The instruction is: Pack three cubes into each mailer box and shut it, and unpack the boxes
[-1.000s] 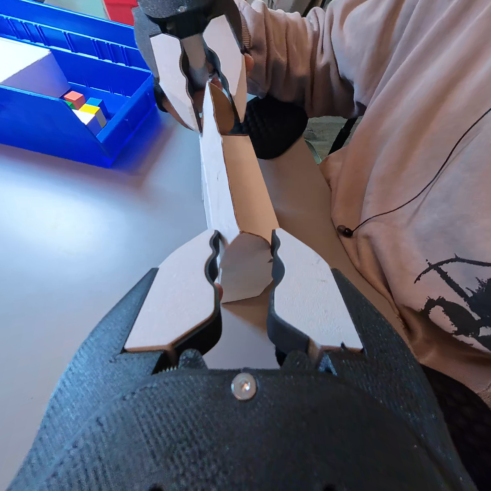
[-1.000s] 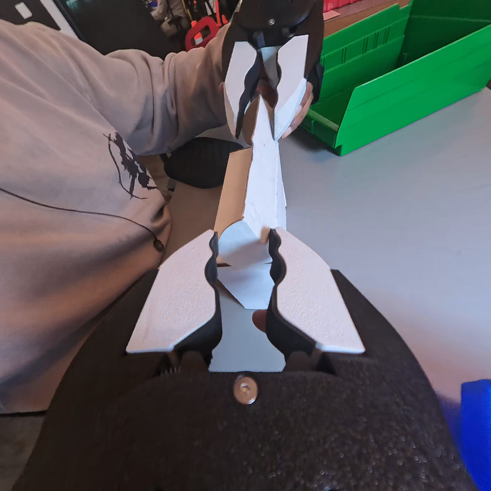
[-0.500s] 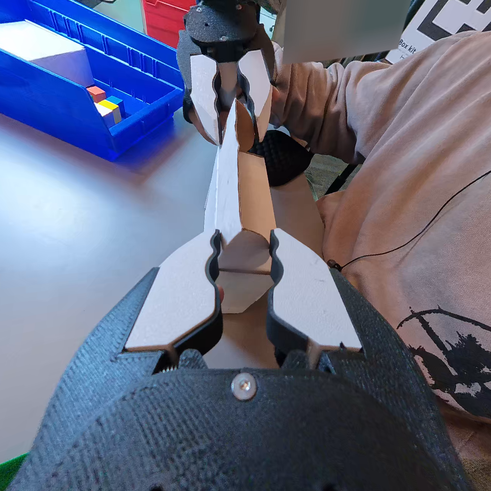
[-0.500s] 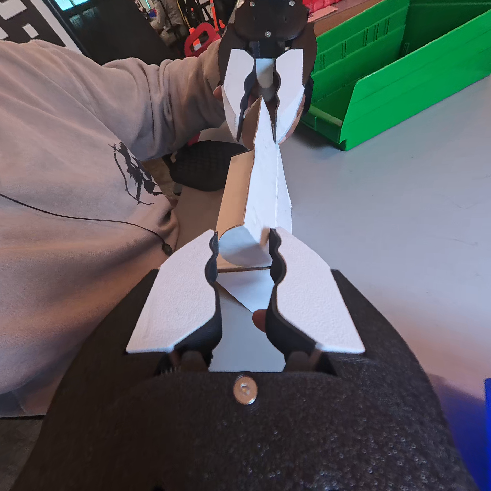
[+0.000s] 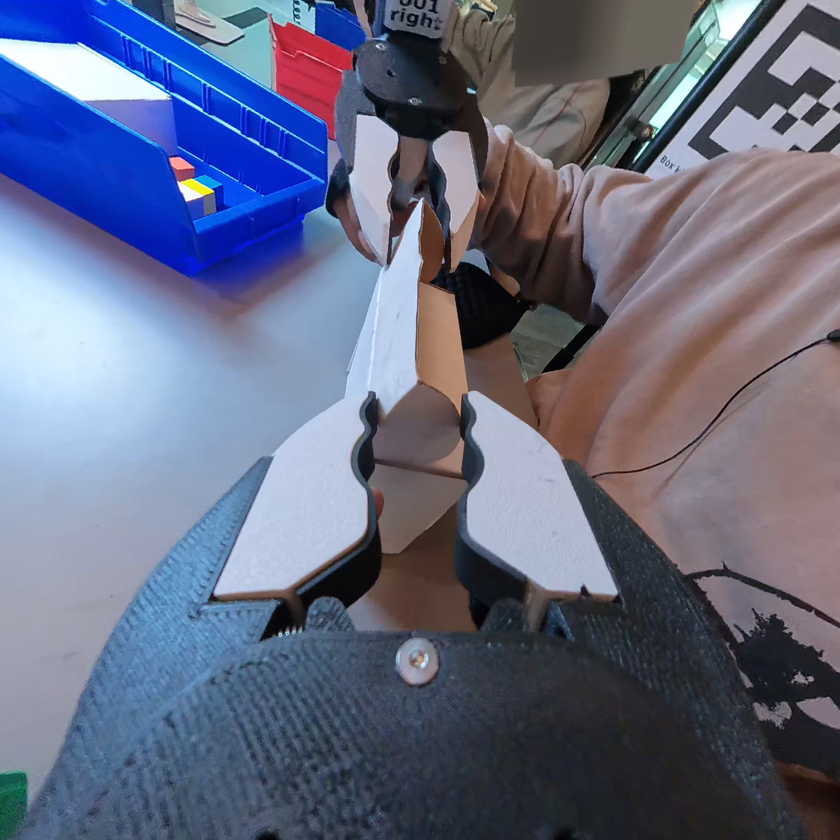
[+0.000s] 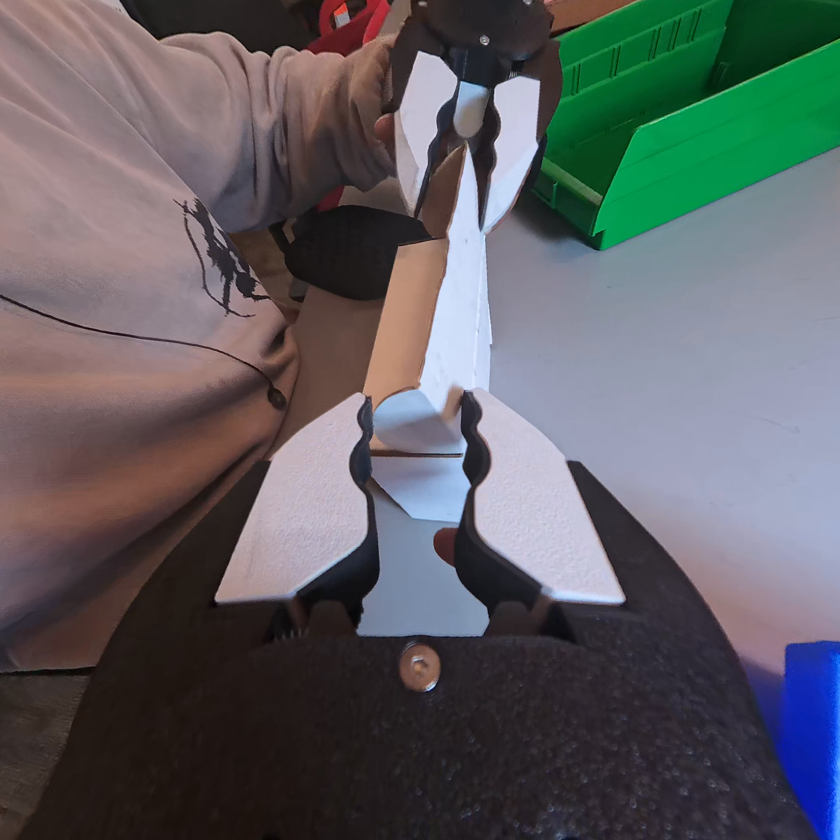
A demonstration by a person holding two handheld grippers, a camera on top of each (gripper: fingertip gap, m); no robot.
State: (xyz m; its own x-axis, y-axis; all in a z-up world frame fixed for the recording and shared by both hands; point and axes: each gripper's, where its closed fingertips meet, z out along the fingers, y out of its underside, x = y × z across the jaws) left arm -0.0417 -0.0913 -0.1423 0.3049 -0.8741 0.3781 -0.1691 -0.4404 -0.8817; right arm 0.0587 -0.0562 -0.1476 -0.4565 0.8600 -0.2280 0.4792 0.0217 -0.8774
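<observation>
Above the worktop (image 5: 113, 386), a flat mailer box (image 5: 400, 336) spans both tools: left hand-held gripper (image 5: 418, 450) and right hand-held gripper (image 6: 416, 447), each part-open, flank its end flaps.

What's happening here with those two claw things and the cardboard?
A person holds a left gripper and a right gripper, one at each end of a white mailer box lifted above the grey table. Each gripper has an end flap between its fingers. Coloured cubes sit in the blue bin.
</observation>
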